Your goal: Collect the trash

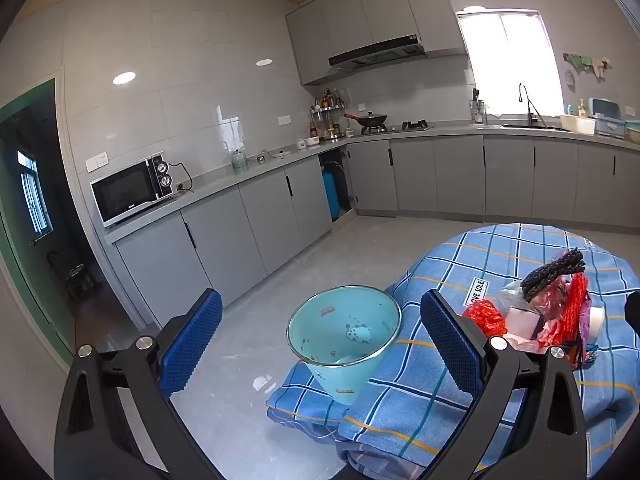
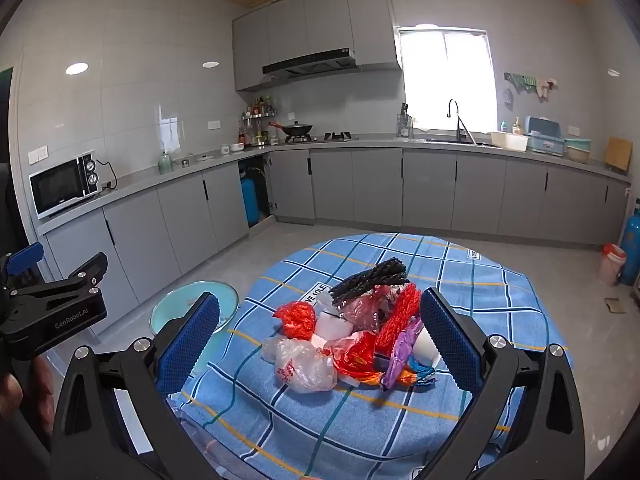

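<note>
A heap of trash (image 2: 356,332) lies on the round table with the blue checked cloth (image 2: 500,300): red and clear plastic bags, a red net, a black braided piece, a white cup and purple wrappers. My right gripper (image 2: 320,336) hovers wide open over the near side of the heap, touching nothing. A light blue enamel bin (image 1: 344,332) stands beside the table's left edge, its mouth tilted toward me. My left gripper (image 1: 320,336) is wide open in front of the bin, with nothing between its fingers. In the left wrist view the trash heap (image 1: 548,312) shows at the right.
Grey kitchen cabinets and a counter run along the far walls, with a microwave (image 2: 64,184) on the left. A blue gas cylinder (image 2: 632,248) and a small pail (image 2: 612,262) stand on the floor at the right. A person's hand (image 2: 24,392) holds the left gripper's body.
</note>
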Demonstrator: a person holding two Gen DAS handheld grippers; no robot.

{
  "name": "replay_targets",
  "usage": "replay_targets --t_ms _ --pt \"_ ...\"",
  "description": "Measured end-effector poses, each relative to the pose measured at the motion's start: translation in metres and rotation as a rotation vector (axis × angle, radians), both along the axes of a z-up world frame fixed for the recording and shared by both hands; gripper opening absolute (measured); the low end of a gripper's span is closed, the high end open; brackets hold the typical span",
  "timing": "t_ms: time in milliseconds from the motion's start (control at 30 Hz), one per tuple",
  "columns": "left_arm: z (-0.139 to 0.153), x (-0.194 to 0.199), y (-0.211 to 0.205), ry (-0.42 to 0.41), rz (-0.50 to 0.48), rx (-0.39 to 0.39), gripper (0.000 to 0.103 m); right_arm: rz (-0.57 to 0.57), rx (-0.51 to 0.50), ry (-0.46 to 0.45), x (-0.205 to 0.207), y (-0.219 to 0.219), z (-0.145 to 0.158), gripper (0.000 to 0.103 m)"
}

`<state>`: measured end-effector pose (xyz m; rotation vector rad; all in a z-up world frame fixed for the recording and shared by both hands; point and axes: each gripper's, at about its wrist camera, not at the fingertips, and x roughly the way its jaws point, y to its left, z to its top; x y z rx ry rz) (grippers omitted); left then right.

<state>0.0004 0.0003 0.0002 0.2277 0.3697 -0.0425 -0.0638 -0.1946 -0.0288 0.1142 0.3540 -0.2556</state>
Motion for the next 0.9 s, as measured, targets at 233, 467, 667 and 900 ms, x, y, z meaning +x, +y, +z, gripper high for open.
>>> replay_targets --t_ms 233,467,667,900 --pt "0.0017 -0.001 -0.0011 -0.012 0.0 0.004 0.097 -0.001 -0.001 0.002 0.0 -0.0005 0.0004 0.099" --pt "-0.0013 0.0005 -0.0011 -0.02 0.007 0.007 0.097 -0.007 -0.002 0.0 -0.0011 -0.0033 0.002 0.099" --pt "-0.0008 0.0006 0.0001 -0.021 0.015 0.005 0.097 -0.006 0.007 -0.005 -0.0018 -0.0039 0.0019 0.099" --pt "-0.0022 0.0028 0.0008 -0.021 0.016 0.005 0.097 -0.006 0.005 -0.002 0.0009 -0.0029 -0.0009 0.099"
